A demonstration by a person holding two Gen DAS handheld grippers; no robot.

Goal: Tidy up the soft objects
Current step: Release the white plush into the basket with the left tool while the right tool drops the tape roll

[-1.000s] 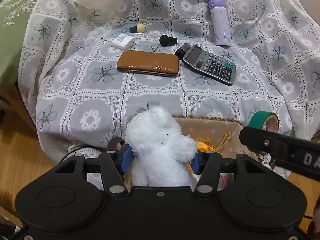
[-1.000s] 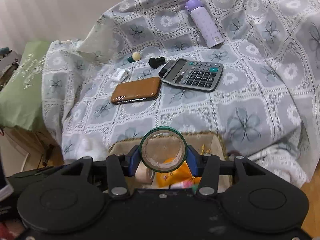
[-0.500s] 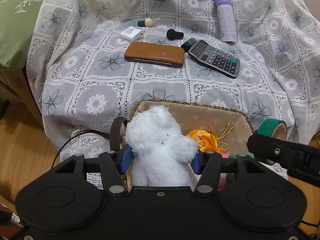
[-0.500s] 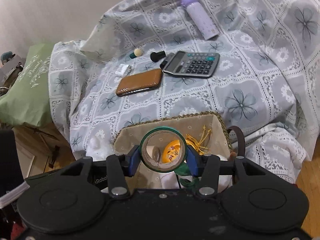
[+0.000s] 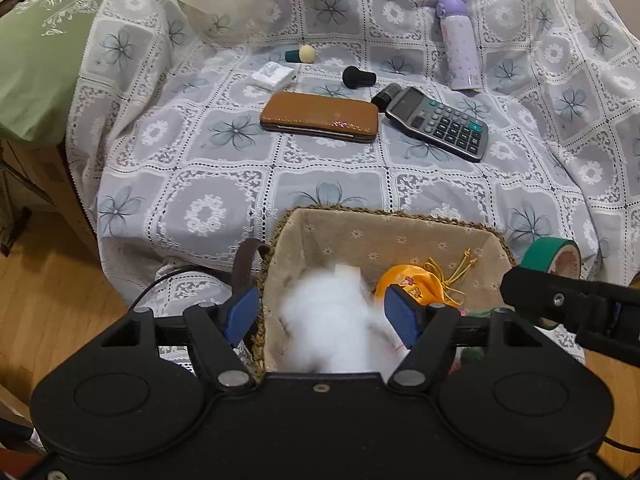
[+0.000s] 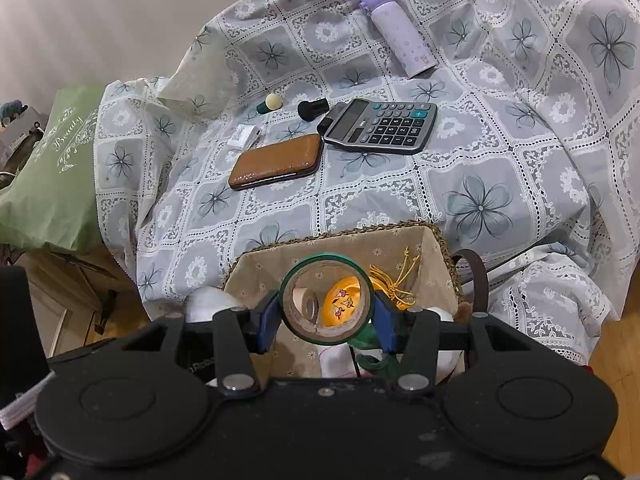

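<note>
Over the lined basket [image 5: 384,236], the left gripper [image 5: 324,312] had just been opening its jaws; the blurred white plush toy [image 5: 332,328] lay between the blue pads, free of both, down inside the basket's left half. Its left pad hung just outside the braided rim, beside a brown strap [image 5: 244,264]. An orange pouch [image 5: 416,284] filled the middle. Further right, the right gripper [image 6: 327,316] was clamped on a green tape roll [image 6: 326,298], held above the basket's open right side. Beyond the far rim, bare tablecloth [image 5: 224,184] stretched clear up to the brown wallet [image 5: 320,122] and calculator [image 5: 438,122].
</note>
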